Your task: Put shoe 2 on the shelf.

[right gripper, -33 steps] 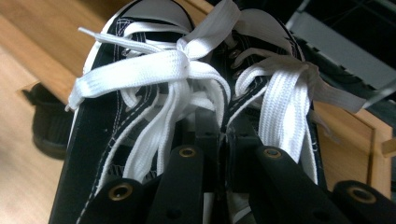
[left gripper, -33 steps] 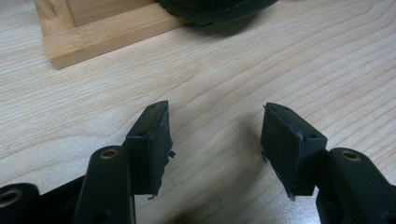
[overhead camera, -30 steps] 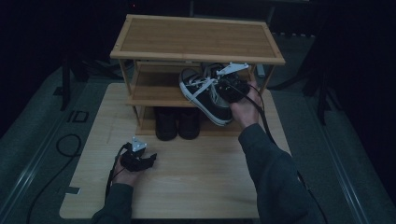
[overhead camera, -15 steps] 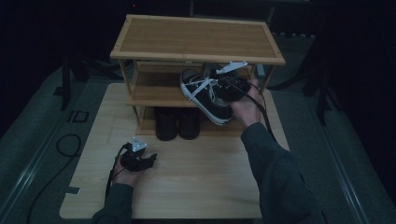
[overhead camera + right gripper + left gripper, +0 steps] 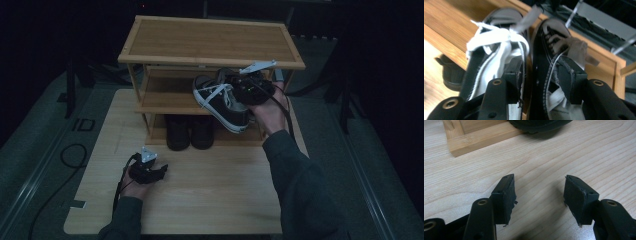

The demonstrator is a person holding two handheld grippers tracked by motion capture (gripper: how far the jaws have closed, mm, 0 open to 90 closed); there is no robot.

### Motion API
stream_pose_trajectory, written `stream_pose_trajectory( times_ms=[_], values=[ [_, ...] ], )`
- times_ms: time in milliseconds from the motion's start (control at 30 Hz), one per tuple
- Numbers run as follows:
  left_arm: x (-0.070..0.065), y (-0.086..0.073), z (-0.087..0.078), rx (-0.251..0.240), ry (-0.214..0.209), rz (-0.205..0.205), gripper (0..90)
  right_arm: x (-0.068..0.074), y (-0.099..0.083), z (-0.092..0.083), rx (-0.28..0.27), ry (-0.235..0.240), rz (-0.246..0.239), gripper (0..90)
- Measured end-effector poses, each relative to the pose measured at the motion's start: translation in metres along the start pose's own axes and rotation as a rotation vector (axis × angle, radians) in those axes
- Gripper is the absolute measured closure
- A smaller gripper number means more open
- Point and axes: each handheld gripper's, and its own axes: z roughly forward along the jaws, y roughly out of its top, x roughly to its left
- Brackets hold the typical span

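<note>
A pair of black sneakers (image 5: 222, 102) with white laces rests partly on the middle shelf of the wooden shoe rack (image 5: 210, 37), heels jutting out over the front edge. My right gripper (image 5: 250, 90) is shut on the two inner collars, one sneaker (image 5: 489, 50) to the left of the jaws and the other sneaker (image 5: 549, 40) to the right. In its own view the right gripper (image 5: 540, 75) pinches both sides together. My left gripper (image 5: 160, 170) lies on the table at the front left, open, and the left gripper (image 5: 539, 192) has nothing between its jaws.
A pair of dark shoes (image 5: 189, 131) stands on the rack's bottom shelf; one dark toe (image 5: 541, 123) shows beside the rack's base (image 5: 474, 137). The light wooden table (image 5: 210, 190) stretches in front of the rack. Cables lie on the floor at the left.
My right gripper has carried the sneakers slightly up and deeper onto the middle shelf. The left gripper has stayed put.
</note>
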Motion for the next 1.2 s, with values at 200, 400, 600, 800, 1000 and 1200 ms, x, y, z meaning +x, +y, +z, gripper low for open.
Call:
stream_pose_trajectory(
  times_ms=[200, 400, 600, 800, 1000, 1200],
  values=[
    [0.0, 0.0, 0.0, 0.001, 0.002, 0.0, 42.8, -0.009, 0.003, -0.012, 0.012, 0.083, -0.025, 59.8],
    [0.0, 0.0, 0.0, 0.001, 0.002, -0.001, 42.9, -0.014, 0.002, -0.017, 0.016, 0.19, -0.046, 64.3],
    [0.0, 0.0, 0.0, 0.005, 0.002, -0.001, 44.3, -0.012, 0.002, -0.02, 0.005, 0.243, -0.081, 68.7],
    [0.001, 0.007, -0.001, 0.048, 0.018, -0.021, 53.0, -0.012, 0.002, -0.022, -0.001, 0.296, -0.063, 70.8],
    [-0.005, 0.014, -0.006, 0.082, -0.008, 0.004, 53.3, -0.011, 0.001, -0.023, 0.01, 0.297, -0.09, 74.2],
    [-0.011, 0.03, -0.02, 0.046, -0.035, 0.04, 54.3, -0.009, 0.0, -0.03, -0.012, 0.324, -0.131, 79.3]
  ],
)
